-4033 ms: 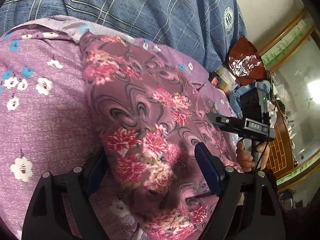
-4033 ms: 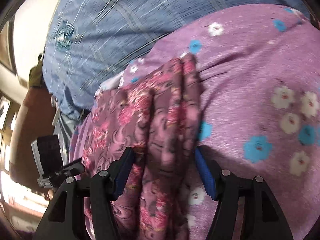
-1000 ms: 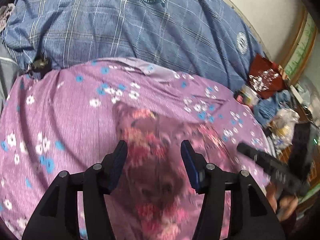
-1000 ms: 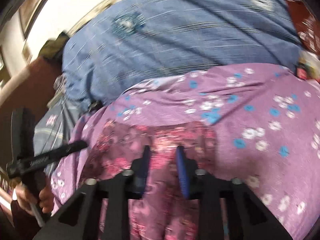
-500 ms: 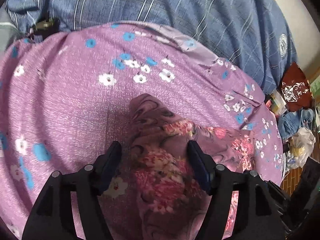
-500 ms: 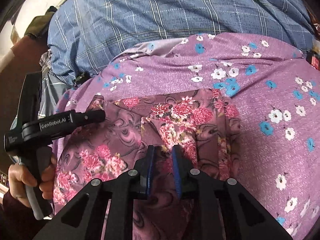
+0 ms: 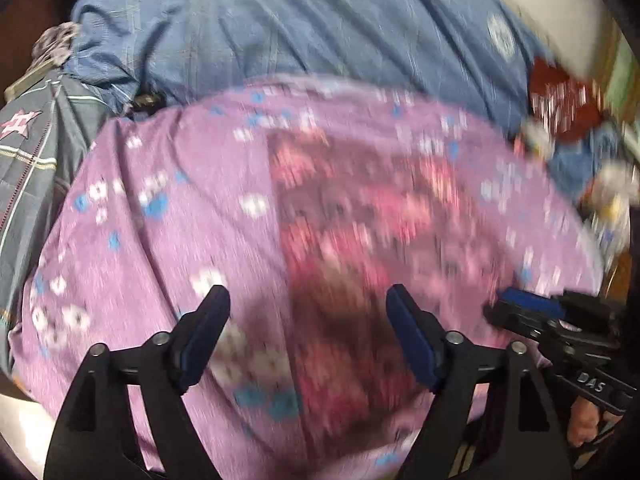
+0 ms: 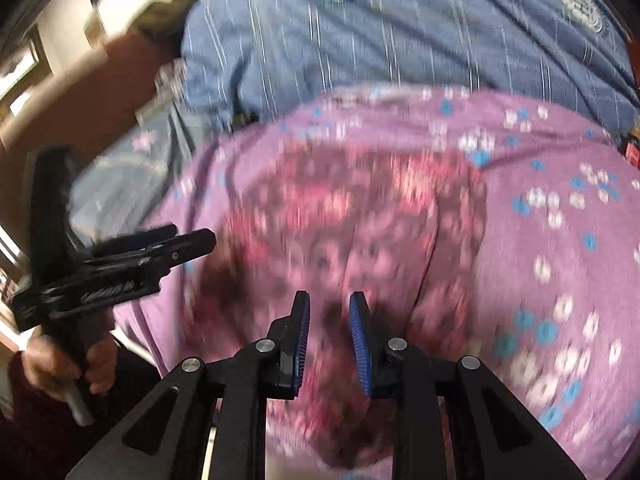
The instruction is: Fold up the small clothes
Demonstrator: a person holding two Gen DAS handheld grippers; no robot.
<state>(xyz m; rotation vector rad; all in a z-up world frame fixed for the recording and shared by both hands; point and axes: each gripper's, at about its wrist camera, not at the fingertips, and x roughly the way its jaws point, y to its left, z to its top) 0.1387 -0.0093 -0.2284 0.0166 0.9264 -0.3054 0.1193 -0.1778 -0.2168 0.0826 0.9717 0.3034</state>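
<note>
A small dark-pink floral garment (image 7: 360, 216) lies folded on a purple flowered sheet (image 7: 160, 200); it also shows in the right wrist view (image 8: 360, 220). Both views are blurred by motion. My left gripper (image 7: 308, 320) is open wide and empty, raised above the garment's near edge. My right gripper (image 8: 329, 320) hovers over the garment's near part with its jaws slightly apart and nothing between them. Each gripper shows in the other's view, the right one (image 7: 532, 312) at the garment's right, the left one (image 8: 160, 248) at its left.
A blue checked quilt (image 7: 320, 32) lies behind the purple sheet. A grey plaid cloth (image 7: 32, 152) is at the left. A red bag (image 7: 560, 96) and cluttered items (image 7: 608, 192) sit at the right.
Both grippers have pulled back and up from the garment. The right gripper's jaws have parted and let go of the fold. The left gripper has opened wider.
</note>
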